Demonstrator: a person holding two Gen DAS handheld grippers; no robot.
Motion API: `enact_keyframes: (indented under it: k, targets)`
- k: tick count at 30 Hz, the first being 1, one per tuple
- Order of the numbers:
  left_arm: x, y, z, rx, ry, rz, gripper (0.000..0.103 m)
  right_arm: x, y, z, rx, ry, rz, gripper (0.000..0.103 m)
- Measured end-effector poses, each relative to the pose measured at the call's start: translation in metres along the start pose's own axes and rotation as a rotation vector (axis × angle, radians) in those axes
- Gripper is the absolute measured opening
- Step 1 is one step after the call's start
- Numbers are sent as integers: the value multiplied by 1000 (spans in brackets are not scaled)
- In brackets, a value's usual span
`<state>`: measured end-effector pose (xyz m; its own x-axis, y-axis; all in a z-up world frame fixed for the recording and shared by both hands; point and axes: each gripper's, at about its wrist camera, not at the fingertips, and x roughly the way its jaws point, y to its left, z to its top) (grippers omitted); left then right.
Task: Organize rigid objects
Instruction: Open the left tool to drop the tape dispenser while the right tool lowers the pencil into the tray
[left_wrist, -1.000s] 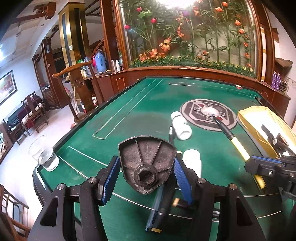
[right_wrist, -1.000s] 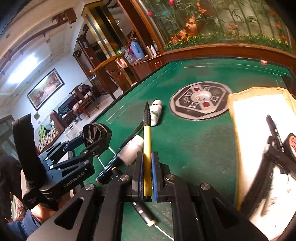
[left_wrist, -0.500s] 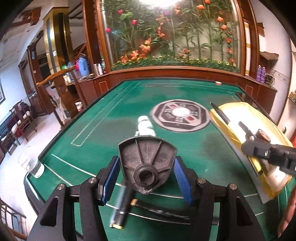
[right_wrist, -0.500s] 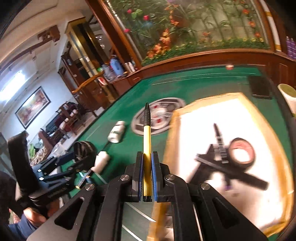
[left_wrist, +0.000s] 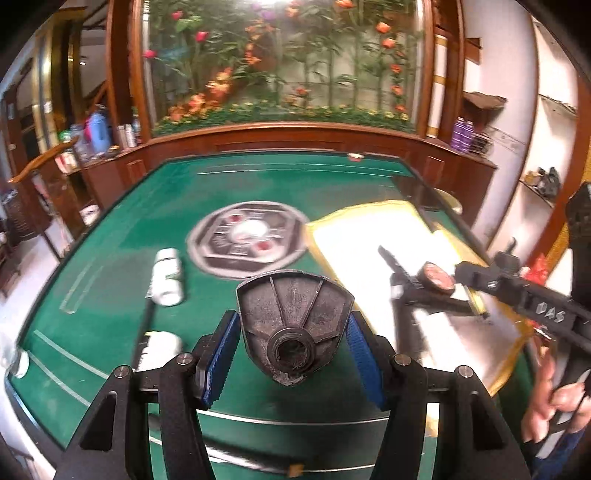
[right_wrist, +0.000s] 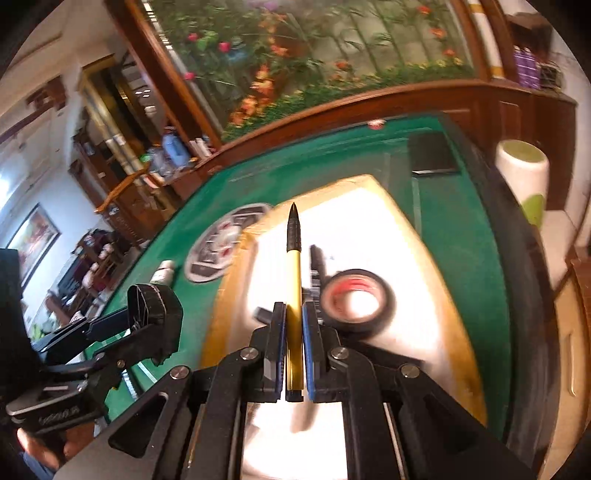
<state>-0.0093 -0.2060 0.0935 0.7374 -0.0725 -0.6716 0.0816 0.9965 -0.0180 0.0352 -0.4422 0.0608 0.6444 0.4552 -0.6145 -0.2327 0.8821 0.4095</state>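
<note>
Both hand-held grippers have swung right since a moment ago, so the tray now sits under the right one instead of off to the side. Nearest, the right hand-held gripper (right_wrist: 294, 325) is clamped narrow on a yellow pen (right_wrist: 294, 295), tip pointing forward, above the white tray (right_wrist: 424, 243) with its yellow rim. Just ahead of the pen lie a roll of tape (right_wrist: 356, 301) and a black marker (right_wrist: 316, 264), both already in the tray. The risk, as I judge it, is letting go from this height: a round pen could roll, knock the tape, or bounce over the rim onto the desk (right_wrist: 332, 155).

To the left, the left hand-held gripper (left_wrist: 291, 347) holds a dark fan-shaped part (left_wrist: 293, 314) between wide-set blue pads (left_wrist: 218, 358), gripped only at its edges. That hold looks shallow, and a quick swing could let the part pivot or slip out. The two grippers also stand close together, so they could clash if both go for the tray at once.

Farther out, two white bottles (left_wrist: 168, 271) remain on the green desk, one beside the round emblem (left_wrist: 247, 238), still to be collected.
</note>
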Motion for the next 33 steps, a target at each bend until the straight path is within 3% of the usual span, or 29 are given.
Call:
enact_keyframes:
  k: [4,9,17,33]
  targets:
    - [12,-33,11,27,39,-83,63,-2,-16,1,22,-6,-102,8]
    - [35,-64,18,58,101,-121,63,8,-25,2,36,22,-154,8]
    - [69,-85,10,85,185,-120,63,17,-28,-1,28,55,-173,8]
    - [86,-102,14,122,178,-155,63,24,-25,-3,14,86,-182,8]
